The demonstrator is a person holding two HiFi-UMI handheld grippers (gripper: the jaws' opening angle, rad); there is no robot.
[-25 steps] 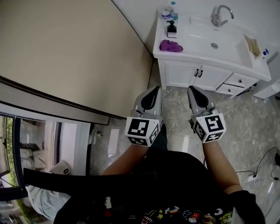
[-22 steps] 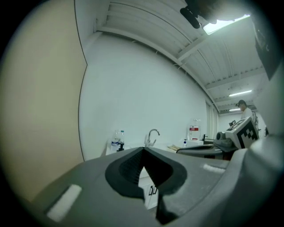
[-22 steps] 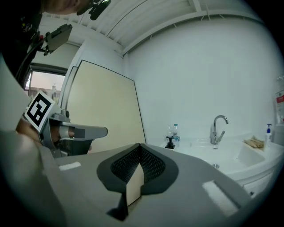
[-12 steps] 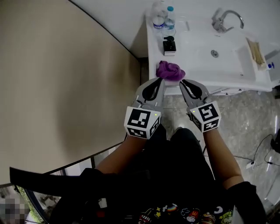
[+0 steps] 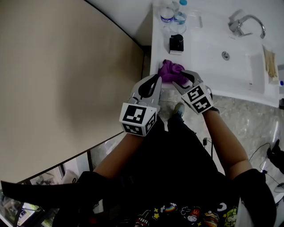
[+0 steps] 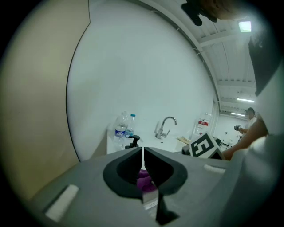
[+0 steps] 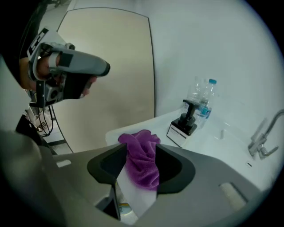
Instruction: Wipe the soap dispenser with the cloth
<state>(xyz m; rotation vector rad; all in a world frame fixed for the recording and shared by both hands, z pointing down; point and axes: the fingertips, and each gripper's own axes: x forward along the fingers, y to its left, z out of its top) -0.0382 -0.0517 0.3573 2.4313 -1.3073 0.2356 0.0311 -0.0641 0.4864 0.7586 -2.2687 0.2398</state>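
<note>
1. Standing at a white table [image 5: 159, 48] and looking steeply down at it.
2. Reaching with the right hand-held gripper [image 5: 181, 79] to the purple cloth [image 5: 169, 71], with jaws spread moderately wide and straddling the bunched folds.
3. Showing, in the right gripper view, the purple cloth filling the gap from one jaw to the other, with no clear squeeze on it.
4. Leaving the purple cloth lying in a heap at the table's front edge, just in front of the soap dispenser [image 5: 176, 43], near it but apart from it.
5. Holding the left hand-held gripper [image 5: 155, 82] in front of and slightly left of the soap dispenser, just beside the purple cloth, with jaws drawn together on nothing and only a hairline gap between the tips.
6. Showing the soap dispenser standing upright, with a black pump on a square body bearing a white label, untouched by either gripper.
7. Showing two clear water bottles [image 5: 173, 13] just behind the soap dispenser, a sink drain [image 5: 226, 55] to its right, and a chrome faucet [image 5: 246, 24] farther right still.
</note>
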